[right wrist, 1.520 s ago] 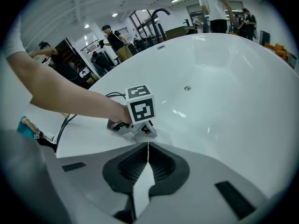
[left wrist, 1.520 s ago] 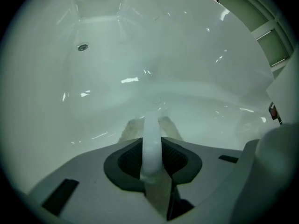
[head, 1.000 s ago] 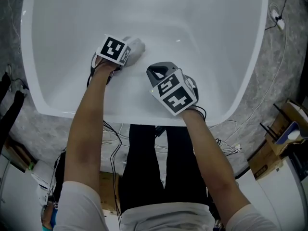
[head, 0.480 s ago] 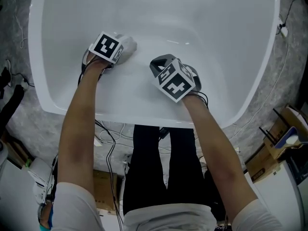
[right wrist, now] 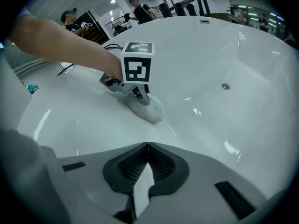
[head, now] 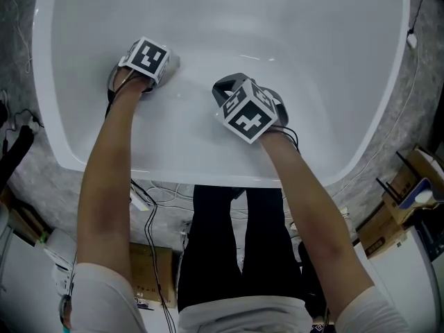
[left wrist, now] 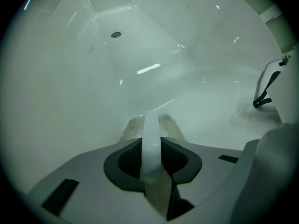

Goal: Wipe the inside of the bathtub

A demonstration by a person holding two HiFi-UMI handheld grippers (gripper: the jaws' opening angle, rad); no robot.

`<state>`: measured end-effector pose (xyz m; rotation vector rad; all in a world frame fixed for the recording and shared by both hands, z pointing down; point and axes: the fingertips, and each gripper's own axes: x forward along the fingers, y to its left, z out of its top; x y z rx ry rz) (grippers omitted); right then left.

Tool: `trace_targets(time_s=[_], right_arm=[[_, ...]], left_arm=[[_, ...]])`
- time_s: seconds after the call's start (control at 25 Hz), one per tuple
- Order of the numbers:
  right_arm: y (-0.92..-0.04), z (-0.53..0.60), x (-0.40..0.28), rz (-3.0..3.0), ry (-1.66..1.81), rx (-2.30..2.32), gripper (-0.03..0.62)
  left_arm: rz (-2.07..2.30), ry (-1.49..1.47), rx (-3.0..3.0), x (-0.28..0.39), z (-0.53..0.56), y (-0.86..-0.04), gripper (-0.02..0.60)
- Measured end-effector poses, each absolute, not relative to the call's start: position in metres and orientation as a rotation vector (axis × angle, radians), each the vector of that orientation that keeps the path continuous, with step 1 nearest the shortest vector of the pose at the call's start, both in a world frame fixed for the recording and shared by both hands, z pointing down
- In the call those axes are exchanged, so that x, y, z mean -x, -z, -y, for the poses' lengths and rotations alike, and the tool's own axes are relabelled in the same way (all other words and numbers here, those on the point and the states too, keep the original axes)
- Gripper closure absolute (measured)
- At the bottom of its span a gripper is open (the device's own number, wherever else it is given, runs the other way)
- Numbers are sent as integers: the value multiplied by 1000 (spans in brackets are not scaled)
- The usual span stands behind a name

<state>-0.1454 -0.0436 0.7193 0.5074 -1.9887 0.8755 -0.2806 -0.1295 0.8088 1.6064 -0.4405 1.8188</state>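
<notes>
The white bathtub (head: 319, 54) fills the head view, its drain (right wrist: 225, 86) showing in the right gripper view. My left gripper (head: 165, 66) is down against the tub's left inner wall, shut on a white cloth (head: 173, 64) pressed flat on the surface. In its own view the left gripper (left wrist: 150, 143) pinches a fold of the cloth (left wrist: 150, 125). From the right gripper view, the cloth (right wrist: 148, 109) bulges under the left gripper (right wrist: 140, 96). My right gripper (head: 223, 92) hovers inside the tub near the front wall, and the right gripper (right wrist: 147, 146) is shut with nothing in it.
Cables (head: 156, 200) trail over the grey floor in front of the tub, beside the person's legs (head: 236, 241). Cardboard boxes (head: 406, 200) stand at the right. People (right wrist: 140, 8) stand in a room beyond the tub's far rim.
My left gripper has slid the cloth leftward and a little farther up the tub wall. The right gripper has stayed nearly where it was.
</notes>
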Motion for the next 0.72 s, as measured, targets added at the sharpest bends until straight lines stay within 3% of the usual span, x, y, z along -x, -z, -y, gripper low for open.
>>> trace_targets(time_s=[0.72], right_arm=[[-744,44,92,1983,-851,-586,574]], left_arm=[[535,-1856,-1641,272,157,-861,480]])
